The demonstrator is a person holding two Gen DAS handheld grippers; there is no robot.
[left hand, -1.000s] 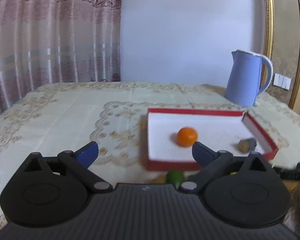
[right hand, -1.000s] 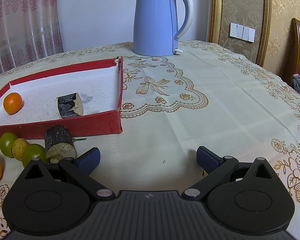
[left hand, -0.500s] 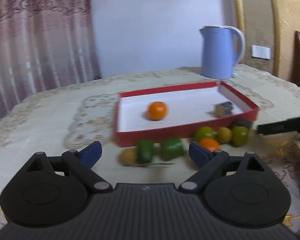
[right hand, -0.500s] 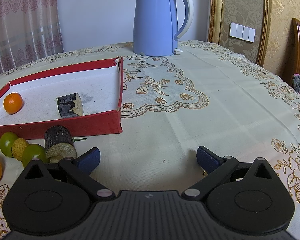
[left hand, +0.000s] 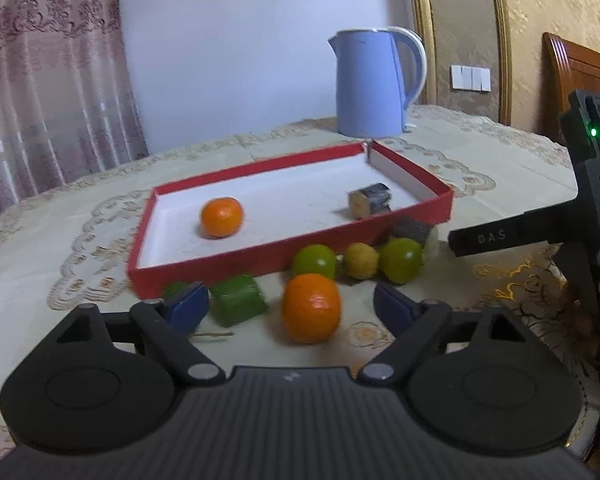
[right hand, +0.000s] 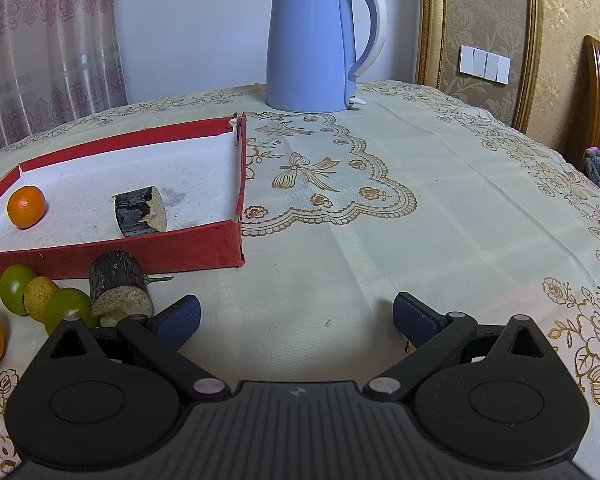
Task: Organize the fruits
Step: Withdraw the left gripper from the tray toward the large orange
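Observation:
A red tray [left hand: 260, 258] with a white floor holds one orange [left hand: 221, 217] and a dark cut log piece [left hand: 370, 200]. In front of the tray lie a second orange [left hand: 311, 307], a green block [left hand: 238, 299], two green fruits [left hand: 314, 261] [left hand: 401, 260], a yellow fruit [left hand: 361, 260] and another log piece [left hand: 414, 230]. My left gripper [left hand: 290, 306] is low over the table with the second orange between its fingers; the jaws are closing and the pads stand clear of it. My right gripper [right hand: 296, 316] rests open over bare cloth, right of the log piece [right hand: 118, 284].
A blue kettle [right hand: 314, 40] stands behind the tray on the patterned tablecloth [right hand: 420, 208]. The right gripper's body and finger [left hand: 512, 234] reach in from the right of the left wrist view. A curtain hangs at the left, a wooden headboard at the far right.
My left gripper swung right and sank toward the fruits in front of the tray, and its jaws narrowed around the loose orange. The right gripper has not moved.

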